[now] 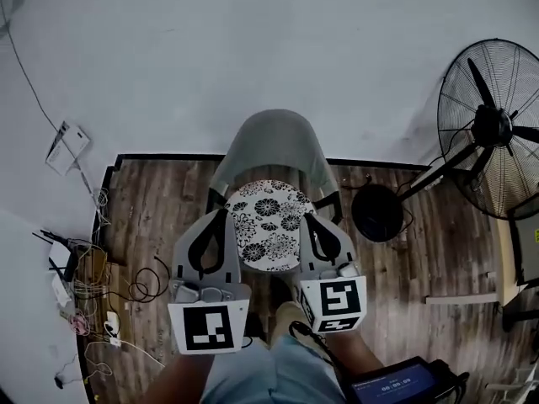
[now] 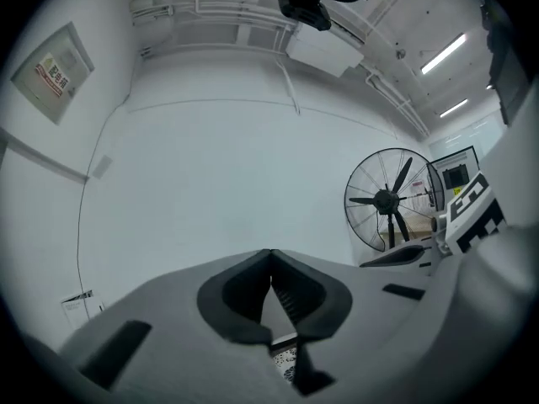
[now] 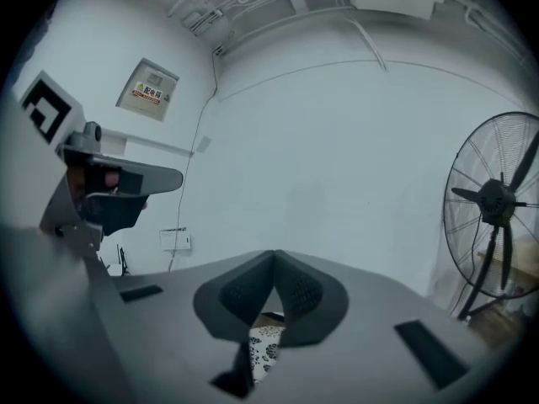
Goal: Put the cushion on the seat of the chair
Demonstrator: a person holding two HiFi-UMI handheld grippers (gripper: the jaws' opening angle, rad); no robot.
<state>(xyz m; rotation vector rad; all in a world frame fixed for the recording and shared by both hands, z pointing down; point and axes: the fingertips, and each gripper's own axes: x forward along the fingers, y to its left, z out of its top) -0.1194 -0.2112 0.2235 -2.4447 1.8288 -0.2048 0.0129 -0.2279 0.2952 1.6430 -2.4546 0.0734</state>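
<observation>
The round white cushion with a black flower print (image 1: pixel 268 224) lies on the seat of the grey chair (image 1: pixel 274 146), whose curved back stands toward the wall. My left gripper (image 1: pixel 221 215) is held high at the cushion's left and my right gripper (image 1: pixel 308 217) at its right, both above and apart from it. In the left gripper view the left gripper (image 2: pixel 269 255) is shut with its tips meeting and nothing between them, and a bit of the cushion (image 2: pixel 288 362) shows below. The right gripper (image 3: pixel 274 255) is shut and empty too, over a glimpse of the cushion (image 3: pixel 265 348).
A large standing fan (image 1: pixel 493 129) is at the right, its round base (image 1: pixel 376 213) on the wooden floor near the chair. Tangled cables and small devices (image 1: pixel 80 289) lie at the left by the white wall. A screen device (image 1: pixel 396 385) sits at the bottom right.
</observation>
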